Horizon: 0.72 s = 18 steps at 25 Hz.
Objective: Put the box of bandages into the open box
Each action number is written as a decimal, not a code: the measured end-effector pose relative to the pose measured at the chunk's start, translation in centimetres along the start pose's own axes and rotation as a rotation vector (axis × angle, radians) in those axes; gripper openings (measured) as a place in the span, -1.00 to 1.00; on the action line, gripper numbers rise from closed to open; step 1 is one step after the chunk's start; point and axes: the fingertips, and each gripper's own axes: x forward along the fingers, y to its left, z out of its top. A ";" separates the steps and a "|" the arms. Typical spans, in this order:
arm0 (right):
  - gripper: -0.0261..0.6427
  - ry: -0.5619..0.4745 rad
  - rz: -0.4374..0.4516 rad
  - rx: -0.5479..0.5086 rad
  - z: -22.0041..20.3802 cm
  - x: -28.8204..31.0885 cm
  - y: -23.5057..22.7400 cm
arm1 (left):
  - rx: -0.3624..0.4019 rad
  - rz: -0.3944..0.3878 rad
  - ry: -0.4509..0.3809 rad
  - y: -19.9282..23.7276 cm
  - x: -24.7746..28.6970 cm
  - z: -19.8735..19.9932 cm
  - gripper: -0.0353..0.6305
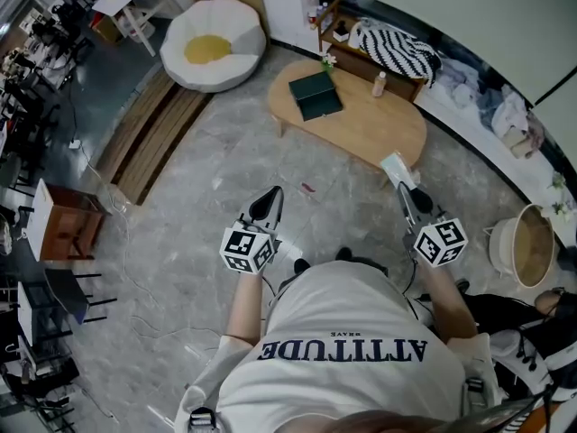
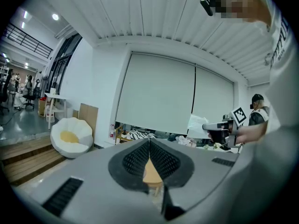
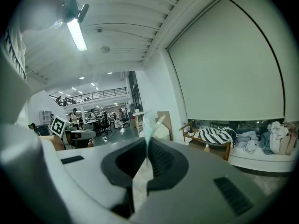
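We log two grippers over the floor (image 1: 216, 165): left gripper (image 1: 273, 194) clenched empty, right gripper (image 1: 403, 188) clamped on the one box of bandages (image 1: 397, 166), held in the air well apart from the one open box (image 1: 315, 95) on the wooden bench (image 1: 383, 129).

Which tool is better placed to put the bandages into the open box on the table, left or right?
Right. The right tool is shut on the bandages and points toward the table with the open box. The left tool is shut and holds nothing.
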 end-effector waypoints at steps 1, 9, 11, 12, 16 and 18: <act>-0.83 0.001 0.003 0.000 0.0 -0.1 -0.2 | -0.001 0.004 -0.001 -0.1 0.1 -0.1 -0.82; -0.83 0.006 0.021 0.004 0.0 -0.8 -2.7 | -0.010 0.033 -0.007 -2.1 1.2 -0.8 -0.82; -0.83 0.009 0.032 0.004 0.0 -1.0 -3.2 | -0.011 0.043 -0.007 -2.6 1.4 -1.0 -0.82; -0.83 0.010 0.039 0.004 -0.1 -1.1 -3.4 | -0.011 0.048 -0.008 -2.8 1.5 -1.1 -0.83; -0.83 0.014 0.069 0.009 -0.4 -1.4 -4.5 | -0.010 0.065 -0.022 -3.9 2.3 -1.0 -0.82; -0.83 0.019 0.081 0.006 -0.3 -1.6 -5.2 | -0.006 0.068 -0.028 -4.5 3.0 -0.7 -0.82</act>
